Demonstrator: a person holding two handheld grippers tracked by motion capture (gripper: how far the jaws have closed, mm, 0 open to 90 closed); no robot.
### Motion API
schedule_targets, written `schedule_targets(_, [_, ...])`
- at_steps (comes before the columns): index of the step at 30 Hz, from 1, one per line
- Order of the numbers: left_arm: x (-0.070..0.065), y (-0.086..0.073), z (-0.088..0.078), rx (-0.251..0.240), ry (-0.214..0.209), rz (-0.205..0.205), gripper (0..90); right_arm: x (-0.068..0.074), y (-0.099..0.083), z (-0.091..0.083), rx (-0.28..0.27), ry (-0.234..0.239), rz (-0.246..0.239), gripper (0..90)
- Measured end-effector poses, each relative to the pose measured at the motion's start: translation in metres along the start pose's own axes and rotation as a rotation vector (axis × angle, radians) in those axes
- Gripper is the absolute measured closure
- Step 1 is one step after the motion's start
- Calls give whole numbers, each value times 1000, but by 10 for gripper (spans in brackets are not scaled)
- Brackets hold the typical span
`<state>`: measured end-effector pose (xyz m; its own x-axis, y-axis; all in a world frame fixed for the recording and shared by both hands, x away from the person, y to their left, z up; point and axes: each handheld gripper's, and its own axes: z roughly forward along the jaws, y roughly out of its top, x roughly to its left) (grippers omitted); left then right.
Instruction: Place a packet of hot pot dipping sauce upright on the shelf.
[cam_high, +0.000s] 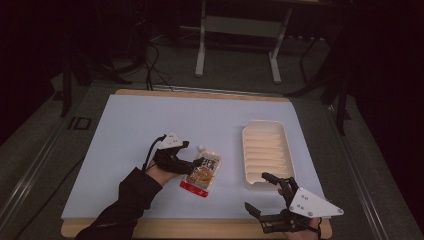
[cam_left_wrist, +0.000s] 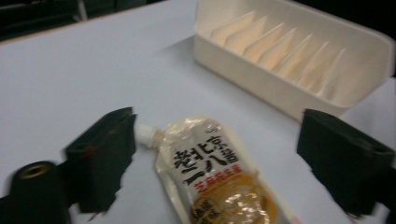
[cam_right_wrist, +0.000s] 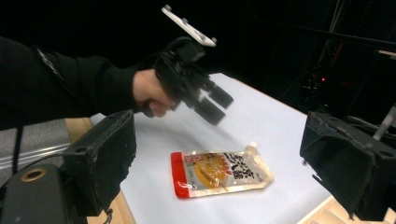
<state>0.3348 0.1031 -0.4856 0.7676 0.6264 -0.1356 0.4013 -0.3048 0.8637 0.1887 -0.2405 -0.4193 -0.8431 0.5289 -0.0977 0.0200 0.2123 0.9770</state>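
A flat sauce pouch (cam_high: 202, 173) with a white spout, black lettering and a red bottom edge lies on the white mat. My left gripper (cam_high: 191, 162) hovers just above the pouch's left side, open; in the left gripper view its jaws (cam_left_wrist: 219, 126) stand wide on either side of the pouch (cam_left_wrist: 215, 172). My right gripper (cam_high: 261, 194) is open near the table's front right edge, holding nothing. In the right gripper view its own jaws (cam_right_wrist: 219, 123) frame the pouch (cam_right_wrist: 219, 173), and the left gripper (cam_right_wrist: 214, 105) hangs over it.
A cream ribbed tray (cam_high: 245, 150) sits right of the pouch, seen close in the left gripper view (cam_left_wrist: 280, 93). The white mat (cam_high: 150, 125) lies on a wooden board. Desk legs and cables stand on the floor beyond.
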Motion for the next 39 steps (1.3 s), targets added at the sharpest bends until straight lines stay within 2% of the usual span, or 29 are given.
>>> schedule_targets(1, [2, -2, 3, 12, 14, 1, 187, 0, 0, 0, 1, 1, 1, 106])
schedule_targets(3, [8, -8, 15, 36, 36, -15, 252, -1, -1, 1, 2, 8, 7, 106])
schedule_targets(4, [8, -8, 15, 36, 36, -15, 258, -1, -1, 1, 3, 7, 8, 106])
schedule_targets(5, [13, -12, 22, 45, 54, -22, 278, -1, -2, 1, 5, 9, 7, 123])
schedule_targets(7, [17, -14, 28, 66, 57, -31, 280, -1, -2, 1, 7, 13, 8, 129])
schedule_targets(10, [18, -15, 31, 72, 68, -32, 280, -1, -2, 1, 7, 16, 7, 129])
schedule_targets(11, [20, -15, 36, 91, 86, -24, 280, -1, -2, 1, 6, 18, 7, 129])
schedule_targets(13, [22, -15, 40, 93, 73, -33, 281, -1, -3, 2, 12, 18, 7, 130])
schedule_targets(16, [24, -17, 52, 133, 70, -39, 280, -2, -4, 2, 16, 19, 12, 130])
schedule_targets(17, [24, -17, 54, 142, 54, -40, 281, -2, -4, 2, 15, 20, 15, 130])
schedule_targets(18, [23, -18, 56, 158, 71, -21, 280, -2, -4, 2, 16, 19, 15, 131])
schedule_targets(21, [22, -19, 59, 173, 72, -21, 288, -2, -4, 2, 16, 17, 14, 131])
schedule_targets(22, [23, -22, 63, 200, 85, -26, 290, -2, -4, 2, 16, 15, 13, 131])
schedule_targets(28, [19, -22, 66, 227, 99, 0, 303, -3, -4, 3, 22, 14, 13, 131])
schedule_targets(30, [11, -20, 70, 266, 128, 42, 300, -2, -4, 3, 24, 15, 14, 131])
schedule_targets(34, [5, -16, 73, 296, 134, 73, 311, -1, -4, 4, 23, 17, 11, 131])
schedule_targets(35, [3, -15, 73, 303, 129, 82, 341, -1, -4, 4, 24, 19, 14, 131])
schedule_targets(36, [-1, -15, 72, 307, 119, 102, 425, -1, -4, 5, 27, 20, 14, 131])
schedule_targets(37, [-2, -14, 72, 308, 116, 102, 481, -1, -4, 5, 27, 21, 15, 131])
schedule_targets(39, [-3, -13, 73, 319, 118, 97, 511, -2, -4, 5, 27, 23, 15, 131])
